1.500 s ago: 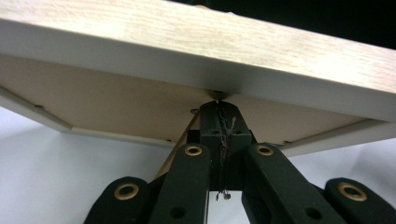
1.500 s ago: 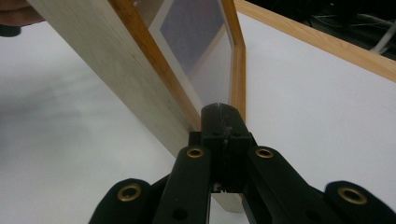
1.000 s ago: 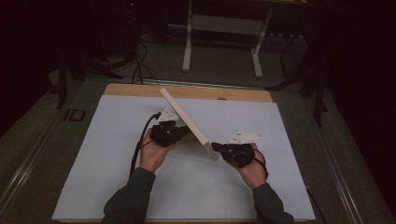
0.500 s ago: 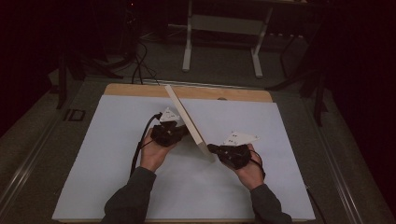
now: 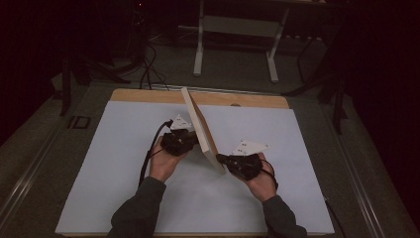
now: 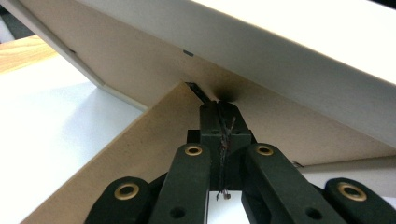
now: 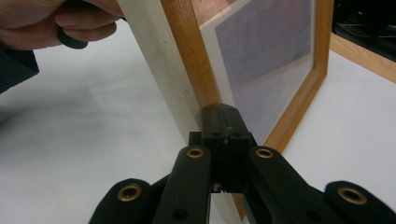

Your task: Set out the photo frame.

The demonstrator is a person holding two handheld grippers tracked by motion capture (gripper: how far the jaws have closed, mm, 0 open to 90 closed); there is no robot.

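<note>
- From the high view, my left claw [image 5: 190, 141] is against the back of the frame [image 5: 200, 128], near its middle.
- My right claw [image 5: 224, 160] is at the frame's near corner, low down by the white sheet [image 5: 114, 148].
- The frame stands tilted on the sheet between my two claws. Its far end points away from me, toward the wooden table [image 5: 148, 95] edge.
- In the left gripper view, my left claw [image 6: 219, 109] is shut tight. Its tip pokes in where the brown stand flap [image 6: 135, 154] meets the brown back of the frame [image 6: 154, 60]. I cannot tell if it pinches anything there.
- The frame's pale edge runs above my claw, and the white sheet [image 6: 56, 102] lies off to the left.
- In the right gripper view, my right claw [image 7: 225, 119] is shut, and its tip touches the frame [image 7: 187, 70] at its wooden edge. I cannot tell if it pinches the wood.
- The glass front is up and to the right of my claw.
- My other hand [image 7: 51, 21] is up at the left, behind the frame.
</note>
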